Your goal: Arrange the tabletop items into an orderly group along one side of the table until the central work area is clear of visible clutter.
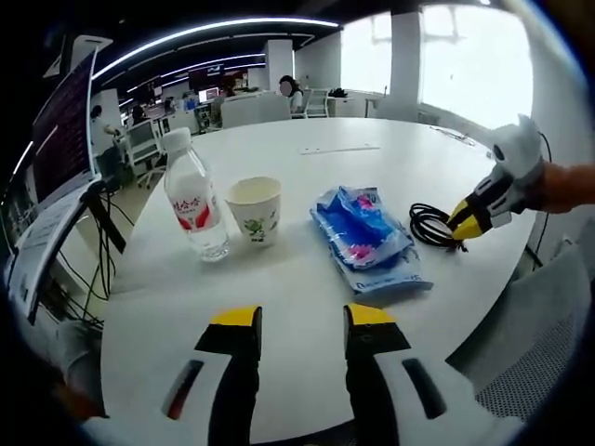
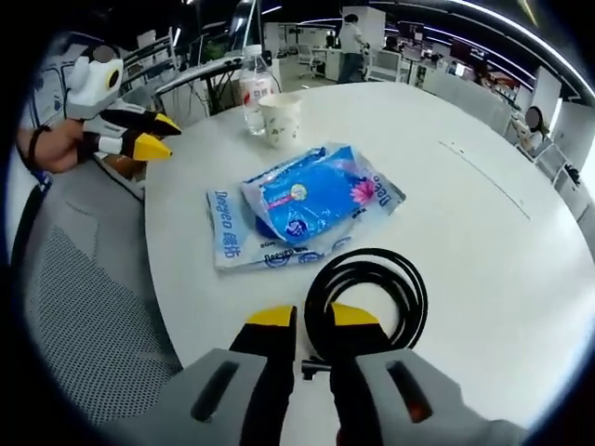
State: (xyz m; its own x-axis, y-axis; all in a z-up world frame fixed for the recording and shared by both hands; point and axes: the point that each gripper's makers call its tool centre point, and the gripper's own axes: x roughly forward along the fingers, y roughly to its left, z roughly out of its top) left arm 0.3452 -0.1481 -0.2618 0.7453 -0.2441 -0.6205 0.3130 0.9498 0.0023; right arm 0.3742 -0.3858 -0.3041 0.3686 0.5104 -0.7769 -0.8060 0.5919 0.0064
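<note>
On the round white table (image 1: 307,288) stand a water bottle (image 1: 195,200) with a red label and a paper cup (image 1: 256,209), side by side at the left. Two blue plastic packs (image 1: 367,240) lie stacked near the middle, with a coiled black cable (image 1: 426,226) to their right. My left gripper (image 1: 302,321) hovers open over bare table near the edge. My right gripper (image 2: 313,321) is shut on the near edge of the cable (image 2: 372,283), which rests on the table. The packs (image 2: 302,209), bottle (image 2: 253,88), cup (image 2: 281,119) and left gripper (image 2: 153,135) lie beyond it.
A grey mesh chair (image 2: 88,307) is tucked at the table edge between the two grippers. A thin white strip (image 1: 339,149) lies on the far part of the table. Office desks, monitors and people fill the background.
</note>
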